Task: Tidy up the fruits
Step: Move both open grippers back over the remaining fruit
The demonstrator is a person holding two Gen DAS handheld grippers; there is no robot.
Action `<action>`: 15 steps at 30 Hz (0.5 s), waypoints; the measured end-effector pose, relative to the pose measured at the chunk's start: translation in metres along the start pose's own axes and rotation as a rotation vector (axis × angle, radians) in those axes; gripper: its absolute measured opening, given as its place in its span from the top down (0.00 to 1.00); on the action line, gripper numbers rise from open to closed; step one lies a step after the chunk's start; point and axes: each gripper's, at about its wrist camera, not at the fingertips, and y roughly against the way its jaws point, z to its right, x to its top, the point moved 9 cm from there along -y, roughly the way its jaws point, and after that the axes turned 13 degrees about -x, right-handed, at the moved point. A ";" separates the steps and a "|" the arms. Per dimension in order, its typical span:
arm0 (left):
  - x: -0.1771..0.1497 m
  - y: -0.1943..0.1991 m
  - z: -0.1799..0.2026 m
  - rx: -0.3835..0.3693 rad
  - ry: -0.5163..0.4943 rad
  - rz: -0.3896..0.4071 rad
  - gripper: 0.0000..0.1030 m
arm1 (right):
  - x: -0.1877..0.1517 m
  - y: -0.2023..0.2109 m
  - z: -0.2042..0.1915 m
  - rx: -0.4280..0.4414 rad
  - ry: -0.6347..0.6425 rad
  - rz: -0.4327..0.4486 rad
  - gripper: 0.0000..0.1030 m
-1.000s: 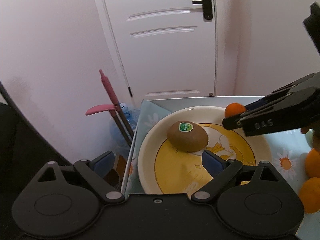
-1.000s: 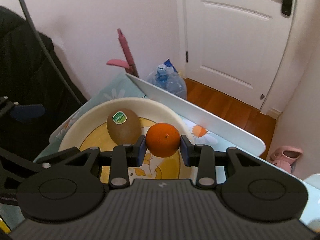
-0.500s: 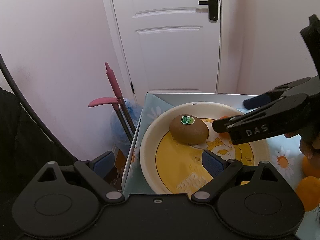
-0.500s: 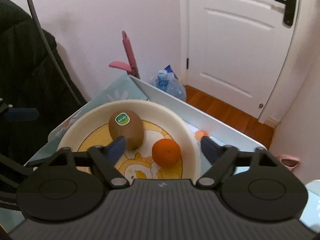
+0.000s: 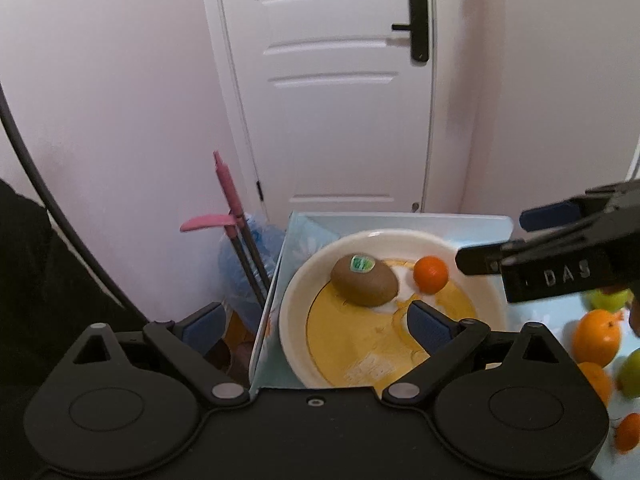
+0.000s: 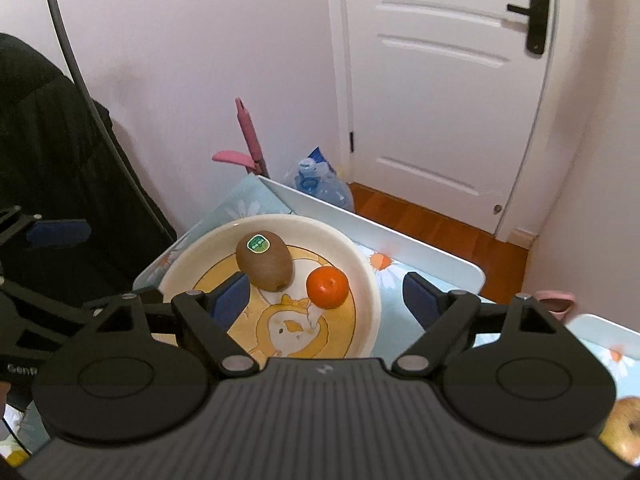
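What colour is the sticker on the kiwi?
Green with a white rim, on the kiwi; clearest in the right wrist view.

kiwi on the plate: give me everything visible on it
The kiwi is brown, oval and matte, seemingly fuzzy-skinned, with a round green sticker on its upper end. It looks whole and uncut. It lies on its side in the far-left part of the cream plate with a yellow duck print, resting on the plate's inner surface. A small orange sits just to its right, close but apparently not touching. No hand-held gripper touches it.

I see a brown kiwi (image 6: pixel 264 261) with a green sticker and a small orange mandarin (image 6: pixel 327 287) lying just beside each other on the cream plate (image 6: pixel 366 280).
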 end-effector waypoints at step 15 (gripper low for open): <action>0.016 0.038 0.053 -0.114 -0.124 0.056 0.00 | -0.029 0.099 0.077 -0.189 -0.180 0.058 0.00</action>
